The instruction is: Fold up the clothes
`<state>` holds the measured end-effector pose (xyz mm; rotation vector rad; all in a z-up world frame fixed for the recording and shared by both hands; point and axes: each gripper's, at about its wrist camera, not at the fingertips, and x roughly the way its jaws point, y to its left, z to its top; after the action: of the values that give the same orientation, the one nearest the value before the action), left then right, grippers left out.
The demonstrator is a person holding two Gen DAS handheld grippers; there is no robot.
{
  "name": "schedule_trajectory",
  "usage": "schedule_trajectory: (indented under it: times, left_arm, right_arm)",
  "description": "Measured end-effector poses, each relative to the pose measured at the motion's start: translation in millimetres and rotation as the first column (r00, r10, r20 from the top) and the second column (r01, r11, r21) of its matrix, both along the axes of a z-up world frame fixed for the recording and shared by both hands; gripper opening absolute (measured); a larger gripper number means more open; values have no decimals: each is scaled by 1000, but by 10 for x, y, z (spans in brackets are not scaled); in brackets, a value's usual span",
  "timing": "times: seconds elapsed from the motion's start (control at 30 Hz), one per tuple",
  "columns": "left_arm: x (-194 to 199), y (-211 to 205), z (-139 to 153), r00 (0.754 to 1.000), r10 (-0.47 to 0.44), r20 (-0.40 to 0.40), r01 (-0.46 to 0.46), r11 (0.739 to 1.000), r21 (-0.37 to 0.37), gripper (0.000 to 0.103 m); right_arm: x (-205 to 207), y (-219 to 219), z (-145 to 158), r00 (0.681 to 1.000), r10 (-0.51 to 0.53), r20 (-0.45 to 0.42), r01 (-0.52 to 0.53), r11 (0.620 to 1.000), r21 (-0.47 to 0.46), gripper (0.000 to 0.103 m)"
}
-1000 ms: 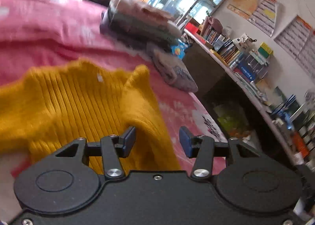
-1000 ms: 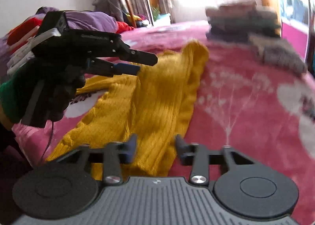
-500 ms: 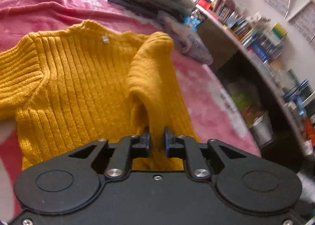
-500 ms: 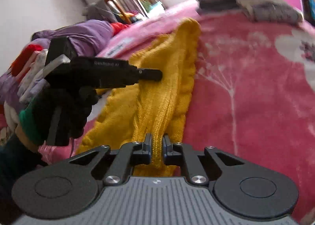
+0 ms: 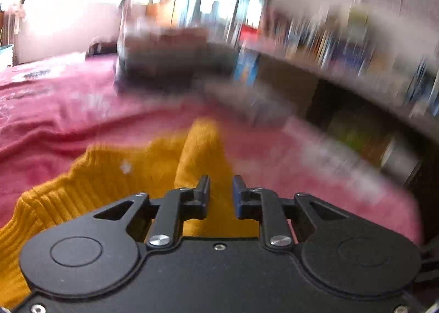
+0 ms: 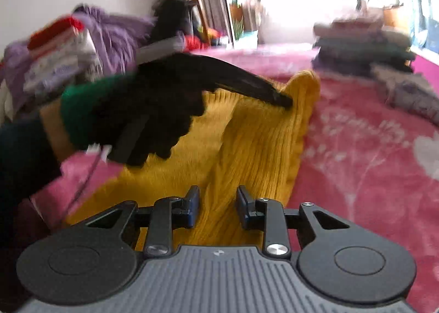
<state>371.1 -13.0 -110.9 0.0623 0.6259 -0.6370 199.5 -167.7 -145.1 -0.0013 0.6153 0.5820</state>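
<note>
Left wrist: my left gripper (image 5: 221, 194) gapes over yellow sweater (image 5: 115, 184).
Right wrist: my right gripper (image 6: 217, 207) parted, nothing held.
Bed (image 6: 370, 154): sweater spread on it.

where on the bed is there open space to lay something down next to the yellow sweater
Bare pink blanket lies right of the yellow sweater, up to the folded stack and the grey garment at the far edge. The other side is crowded: the gloved hand with the left gripper, and piled clothes.
</note>
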Motion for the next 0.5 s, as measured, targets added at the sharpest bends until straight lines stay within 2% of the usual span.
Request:
schedule_trajectory:
  times: [0.1,0.17,0.23,0.33,0.43,0.47,0.5]
  left_arm:
    - [212,-27,-73,999,-10,-45,10,1000,10,15]
    - [268,34,49,998,-51,-48,51,999,3,15]
    - [287,39,169,997,-81,3,81,997,-1,15]
    - [355,-33,270,988,-137,72,138,990,1,15]
    - [484,-132,150,992,-117,51,115,992,45,16]
    - [558,-181,48,997,-70,28,67,993,100,17]
    - [593,-184,-9,999,-41,22,38,992,117,18]
  right_arm:
    - [27,-5,-2,1000,1,-12,0,999,33,31]
    - [33,-15,17,1000,9,-20,-8,999,54,31]
    - [49,-25,10,1000,14,-25,-13,997,70,32]
    - [60,-1,13,999,34,-26,-31,997,77,42]
    - [66,69,5,998,59,-5,-59,997,45,49]
    - [70,93,2,998,68,3,-68,997,34,50]
    - [74,117,-1,997,76,10,-77,997,22,50]
